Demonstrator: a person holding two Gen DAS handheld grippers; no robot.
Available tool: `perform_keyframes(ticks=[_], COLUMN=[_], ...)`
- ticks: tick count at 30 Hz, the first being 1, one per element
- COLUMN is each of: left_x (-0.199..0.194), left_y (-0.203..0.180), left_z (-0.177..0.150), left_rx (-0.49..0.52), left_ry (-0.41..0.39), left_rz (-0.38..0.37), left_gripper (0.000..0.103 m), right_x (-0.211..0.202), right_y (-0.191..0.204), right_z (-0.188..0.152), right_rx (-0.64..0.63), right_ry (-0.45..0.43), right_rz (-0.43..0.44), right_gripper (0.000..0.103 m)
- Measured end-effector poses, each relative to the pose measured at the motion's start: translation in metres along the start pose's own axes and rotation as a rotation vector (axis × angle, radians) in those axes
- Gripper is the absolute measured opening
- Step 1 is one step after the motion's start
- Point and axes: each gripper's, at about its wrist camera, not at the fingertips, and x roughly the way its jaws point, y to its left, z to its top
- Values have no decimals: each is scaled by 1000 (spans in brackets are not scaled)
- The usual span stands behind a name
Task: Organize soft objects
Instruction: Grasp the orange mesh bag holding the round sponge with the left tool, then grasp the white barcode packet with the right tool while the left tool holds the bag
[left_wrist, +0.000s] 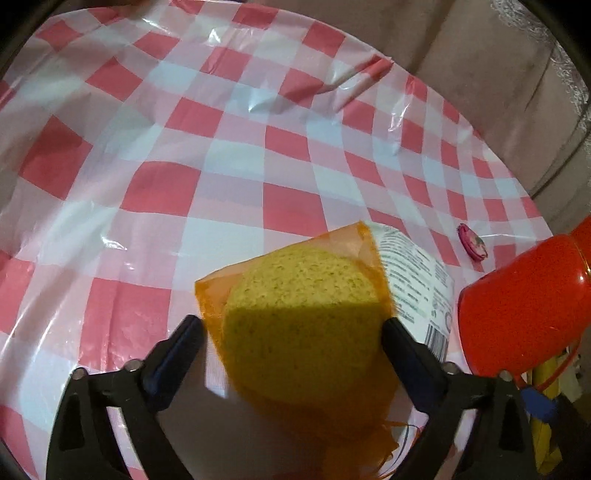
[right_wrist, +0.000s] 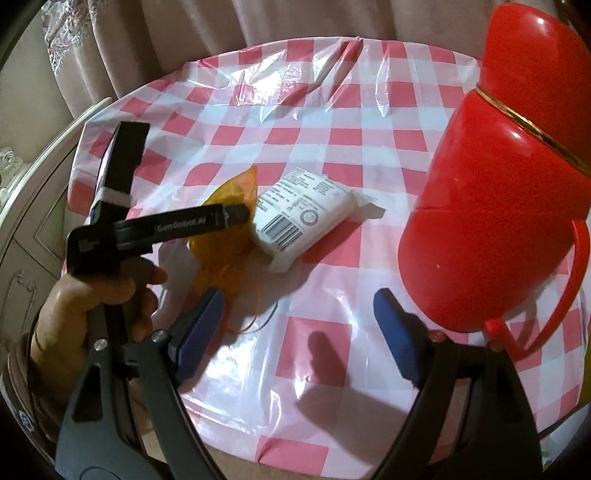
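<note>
Your left gripper (left_wrist: 291, 328) has its jaws spread wide around the yellow sponge in its orange mesh bag (left_wrist: 303, 314); can't tell if the pads actually press it. Your right gripper (right_wrist: 299, 325) gapes over bare checkered tablecloth (right_wrist: 332, 147). White packet (right_wrist: 303, 218) sits just beside the sponge, red jug (right_wrist: 491, 206) crowding the right, lots of free cloth behind.

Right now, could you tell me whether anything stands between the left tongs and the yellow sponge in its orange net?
Nothing visible does. The left tongs already straddle the yellow sponge, jaws open. The white packet lies beside it, outside the jaws.
</note>
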Motion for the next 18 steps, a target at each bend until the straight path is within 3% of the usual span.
perform_keyframes(ticks=[2,6,13,18], left_x=[-4,-9,-38,-66], left_y=[5,2,20,28], left_z=[0,-7,-27,-46], left_rx=[-6,37,-11,-52], left_ry=[14,9,-40,-96], left_rz=[-34,-9,117,141], left_gripper=[81,81,81,81], right_x=[3,10,38,62], right_y=[1,5,16,17], right_z=[2,11,35,49], right_rx=[-2,-2,52,143], right_ry=[1,4,28,52], right_rz=[0,9,15,-2], right_gripper=[85,86,88,88])
